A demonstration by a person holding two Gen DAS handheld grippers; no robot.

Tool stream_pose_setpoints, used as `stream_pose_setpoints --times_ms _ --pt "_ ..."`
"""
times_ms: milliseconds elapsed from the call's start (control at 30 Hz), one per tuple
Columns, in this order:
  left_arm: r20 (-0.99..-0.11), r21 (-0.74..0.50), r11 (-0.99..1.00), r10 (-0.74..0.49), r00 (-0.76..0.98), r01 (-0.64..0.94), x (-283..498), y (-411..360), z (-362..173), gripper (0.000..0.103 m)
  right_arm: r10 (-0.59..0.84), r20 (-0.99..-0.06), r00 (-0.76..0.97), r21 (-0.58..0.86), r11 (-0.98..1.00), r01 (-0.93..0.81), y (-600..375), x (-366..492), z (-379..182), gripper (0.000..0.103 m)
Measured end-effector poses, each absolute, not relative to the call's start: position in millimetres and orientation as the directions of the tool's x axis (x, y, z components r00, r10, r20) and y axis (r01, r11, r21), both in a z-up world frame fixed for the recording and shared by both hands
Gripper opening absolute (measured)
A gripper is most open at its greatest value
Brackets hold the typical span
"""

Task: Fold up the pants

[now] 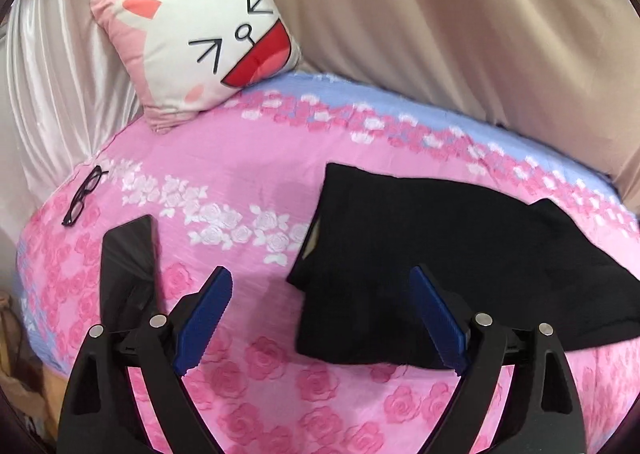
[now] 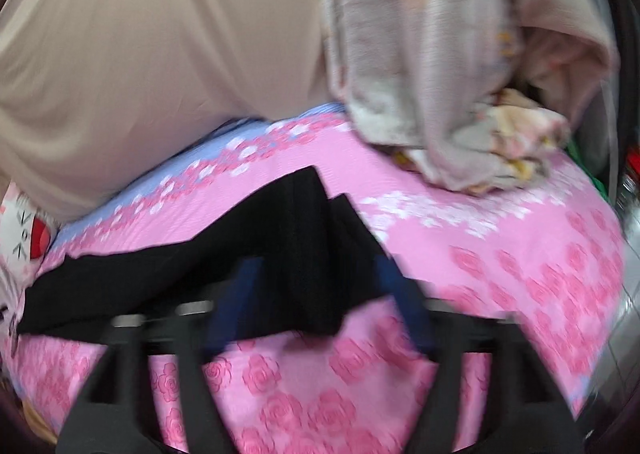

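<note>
light: soft, even, bright | left wrist: sharp | right wrist: motion-blurred | edges: fisheye bending, dark corners

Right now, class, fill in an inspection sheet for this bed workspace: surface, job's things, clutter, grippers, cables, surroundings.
Surface: bed sheet, pink with roses, blue band at the far edge.
Job's things: black pants lying folded on the sheet, not held.
Clutter: glasses and a dark phone at the left; cat-face cushion at the far corner; bundle of pale bedding at the right.
Grippers: left gripper open, nothing between its pads; right gripper open, blurred, over the pants' near edge.
Cables: nothing seen.
Surroundings: beige curtain behind the bed.
</note>
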State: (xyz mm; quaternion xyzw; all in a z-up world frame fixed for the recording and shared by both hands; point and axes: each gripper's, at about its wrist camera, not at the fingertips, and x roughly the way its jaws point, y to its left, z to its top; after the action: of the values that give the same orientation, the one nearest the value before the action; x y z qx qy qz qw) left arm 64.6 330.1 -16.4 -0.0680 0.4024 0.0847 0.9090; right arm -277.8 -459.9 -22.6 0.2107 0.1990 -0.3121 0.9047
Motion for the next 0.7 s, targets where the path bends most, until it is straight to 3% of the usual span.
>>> stream_pose_setpoints --times_ms 133,233,300,333,467,500,533,567,633,700 --pt "-0.818 -0.214 0.934 -0.011 0.575 -0.285 77 339 -44 0.087 -0.485 -0.433 0.760 0.327 0.700 0.634 -447 -304 -1 0.084" --pt "-0.820 -0.337 0.875 -0.092 0.565 -0.347 77 350 -57 0.087 -0.429 -0.460 0.777 0.403 0.679 0.614 -455 -291 14 0.084" --pt "-0.829 -0.342 0.865 -0.093 0.552 -0.368 77 351 -61 0.087 -0.379 -0.504 0.776 0.435 0.664 0.607 -466 -266 20 0.086" --pt "-0.834 -0.337 0.865 -0.091 0.545 -0.371 76 349 -62 0.087 -0.357 -0.525 0.773 0.442 0.661 0.606 -473 -252 20 0.094" --pt "-0.851 -0.327 0.871 -0.102 0.514 -0.367 70 343 -72 0.087 -0.372 -0.692 0.618 0.283 0.648 0.707 -520 -180 -1 0.098" --pt "-0.855 -0.332 0.867 -0.110 0.507 -0.372 69 342 -76 0.087 -0.352 -0.730 0.586 0.263 0.647 0.716 -531 -166 -11 0.084" --pt "-0.858 -0.331 0.865 -0.110 0.502 -0.377 69 341 -79 0.087 -0.324 -0.754 0.571 0.255 0.657 0.709 -539 -154 -19 0.036" --pt "-0.856 -0.325 0.868 -0.101 0.507 -0.375 68 341 -79 0.087 -0.285 -0.780 0.557 0.245 0.681 0.690 -542 -139 -22 0.028" --pt "-0.863 -0.288 0.883 -0.072 0.500 -0.370 70 336 -79 0.087 -0.354 -0.728 0.587 0.178 0.729 0.661 -527 -131 7 0.008" --pt "-0.867 -0.265 0.892 -0.055 0.494 -0.366 71 333 -80 0.087 -0.432 -0.571 0.698 0.126 0.794 0.594 -494 -151 59 0.008"
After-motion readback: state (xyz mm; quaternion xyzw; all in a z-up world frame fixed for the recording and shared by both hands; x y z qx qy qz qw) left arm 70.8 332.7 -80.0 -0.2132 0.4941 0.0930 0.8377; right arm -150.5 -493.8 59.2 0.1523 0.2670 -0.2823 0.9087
